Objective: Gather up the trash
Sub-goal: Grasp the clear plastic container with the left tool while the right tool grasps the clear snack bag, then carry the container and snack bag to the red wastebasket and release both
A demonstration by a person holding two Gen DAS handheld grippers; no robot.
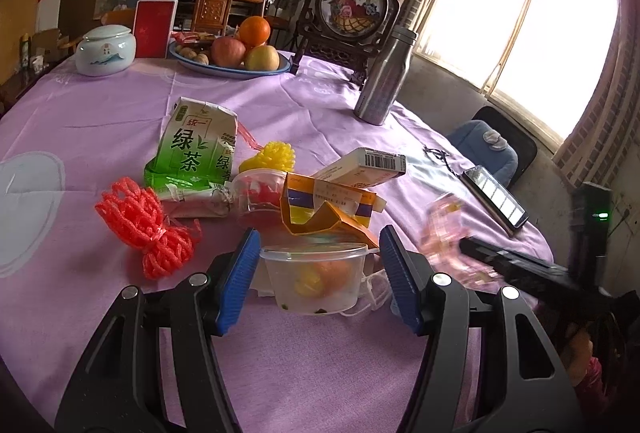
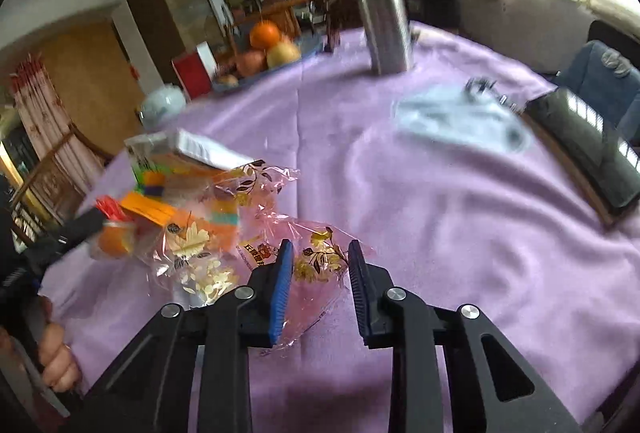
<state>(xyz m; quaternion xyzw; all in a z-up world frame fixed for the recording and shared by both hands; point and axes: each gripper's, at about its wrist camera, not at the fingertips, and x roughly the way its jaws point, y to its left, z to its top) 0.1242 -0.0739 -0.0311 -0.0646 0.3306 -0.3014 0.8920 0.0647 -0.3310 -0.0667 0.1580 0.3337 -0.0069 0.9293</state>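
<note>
Left wrist view: the left hand-held gripper [image 1: 318, 279] stands apart around a clear lidded tub [image 1: 316, 279], pads not touching it; light, stiff, slippery (take its walls). Litter crowds from 10 to 1 o'clock.

Right wrist view: the right hand-held gripper [image 2: 320, 283] has a pink cellophane wrapper [image 2: 316, 269] between its narrowed jaws; whether they pinch it, I cannot tell. Flimsy, crackly. Bare surface [image 2: 460, 225] lies at 1 o'clock; phone [image 2: 588, 145] near the edge at 2.

Both grippers [image 1: 318, 281] [image 2: 318, 287] (jaws apart), angled down

"统一 绿茶" on green carton [image 1: 192, 149]
</note>
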